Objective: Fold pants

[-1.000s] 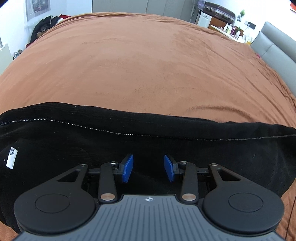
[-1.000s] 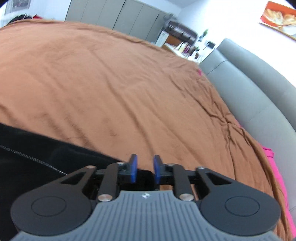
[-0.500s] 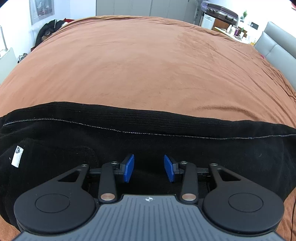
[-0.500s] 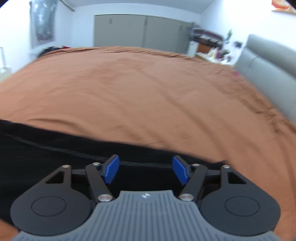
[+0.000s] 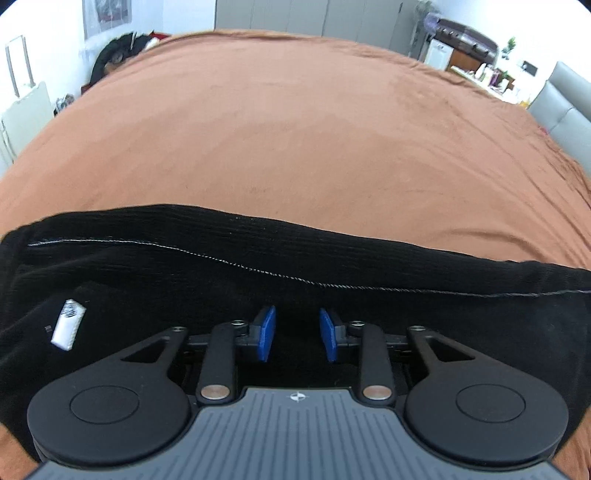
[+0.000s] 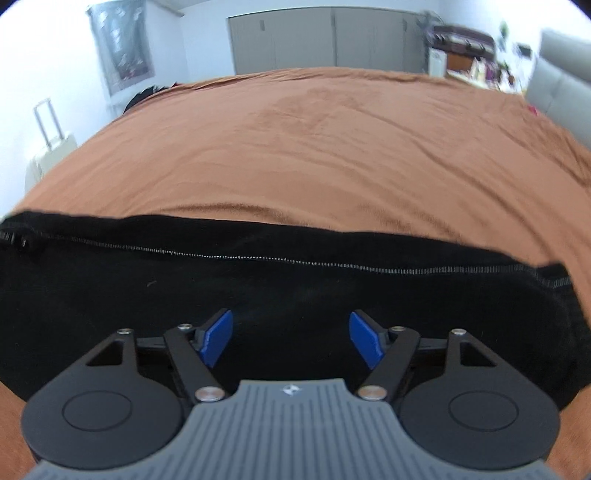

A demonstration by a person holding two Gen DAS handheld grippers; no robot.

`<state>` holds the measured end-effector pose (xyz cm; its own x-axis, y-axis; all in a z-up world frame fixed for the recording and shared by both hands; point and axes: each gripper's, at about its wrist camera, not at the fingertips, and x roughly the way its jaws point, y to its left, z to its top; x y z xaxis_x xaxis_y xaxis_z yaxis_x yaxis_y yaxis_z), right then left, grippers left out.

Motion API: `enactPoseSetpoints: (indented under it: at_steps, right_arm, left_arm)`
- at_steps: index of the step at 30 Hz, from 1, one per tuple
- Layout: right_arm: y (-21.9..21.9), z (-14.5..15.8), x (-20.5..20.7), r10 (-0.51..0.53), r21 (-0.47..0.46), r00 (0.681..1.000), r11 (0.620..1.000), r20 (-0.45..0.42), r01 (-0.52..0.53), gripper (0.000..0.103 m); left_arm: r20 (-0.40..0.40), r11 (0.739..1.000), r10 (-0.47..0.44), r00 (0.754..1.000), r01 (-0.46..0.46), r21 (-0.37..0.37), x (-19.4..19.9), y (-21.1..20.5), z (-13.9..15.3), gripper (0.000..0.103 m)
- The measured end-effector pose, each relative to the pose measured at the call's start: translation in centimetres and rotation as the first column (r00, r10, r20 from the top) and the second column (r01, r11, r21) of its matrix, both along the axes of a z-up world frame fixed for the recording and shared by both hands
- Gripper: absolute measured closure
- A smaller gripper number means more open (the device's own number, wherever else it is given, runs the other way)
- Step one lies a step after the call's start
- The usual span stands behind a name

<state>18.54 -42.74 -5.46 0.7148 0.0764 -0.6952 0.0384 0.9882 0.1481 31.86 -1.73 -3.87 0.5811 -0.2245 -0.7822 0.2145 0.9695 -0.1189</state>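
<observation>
From the left wrist view, the black pants [image 5: 258, 291] lie flat on the bed's brown cover [image 5: 295, 140], stretched as a long band from one side of the picture to the other — their long axis runs crosswise to the way the tool points. A line of pale stitching [image 5: 258, 271] follows that same length, sloping gently down toward the right. A small white label [image 5: 68, 324] sits on the cloth at the left. The left tool [image 5: 297, 334] hangs over the near part of the fabric with its blue pads [image 5: 266, 332] a narrow gap apart and closing; dark cloth shows behind the gap, but the pads press on nothing that I can make out. Beyond the bed stand grey cupboard doors [image 5: 295, 14] and, at the right, a grey headboard [image 5: 561, 107].

From the right wrist view, the same pants [image 6: 295, 291] again span the frame sideways, the pale seam [image 6: 295, 262] running along their length, and one end [image 6: 554, 280] — which end I cannot tell — finishes at the right with brown cover past it. The right tool [image 6: 291, 338] is set wide and opening — its pads [image 6: 218, 338] stand well apart above the cloth, gripping nothing. A pale suitcase [image 6: 55, 147] stands by the wall at the left.
</observation>
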Motion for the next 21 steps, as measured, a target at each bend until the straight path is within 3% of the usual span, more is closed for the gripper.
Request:
enactPoseSetpoints:
  at_steps: [3,7,11,17,21]
  right_arm:
    - [-1.0,0.0,-1.3,-0.057,0.105,0.998,0.993,-0.002,0.056,0.031]
    - [-2.4,-0.1,-3.1,-0.122,0.179,0.992,0.976,-0.015,0.123,0.028]
    - [-4.1,-0.1,-6.2,-0.199,0.262,0.979,0.943,-0.049,0.205,0.025]
    - [-6.8,-0.8,-10.8,-0.311,0.356,0.946,0.876,-0.096,0.324,0.022]
    - [-7.9,-1.7,-13.0,-0.369,0.398,0.921,0.831,-0.125,0.388,0.022]
  left_arm:
    - [0.017,0.999,-0.014,1.0,0.015,-0.037,-2.3,1.0,1.1,0.032]
    - [0.011,0.999,-0.006,1.0,0.006,-0.042,-5.1,3.0,1.6,0.032]
    - [-0.028,0.991,0.053,0.998,-0.056,-0.119,-7.2,6.0,1.2,0.029]
    - [-0.103,0.953,0.159,0.982,-0.18,-0.245,-8.8,11.0,0.0,0.025]
    - [-0.136,0.931,0.216,0.967,-0.246,-0.268,-9.3,13.1,-0.7,0.025]
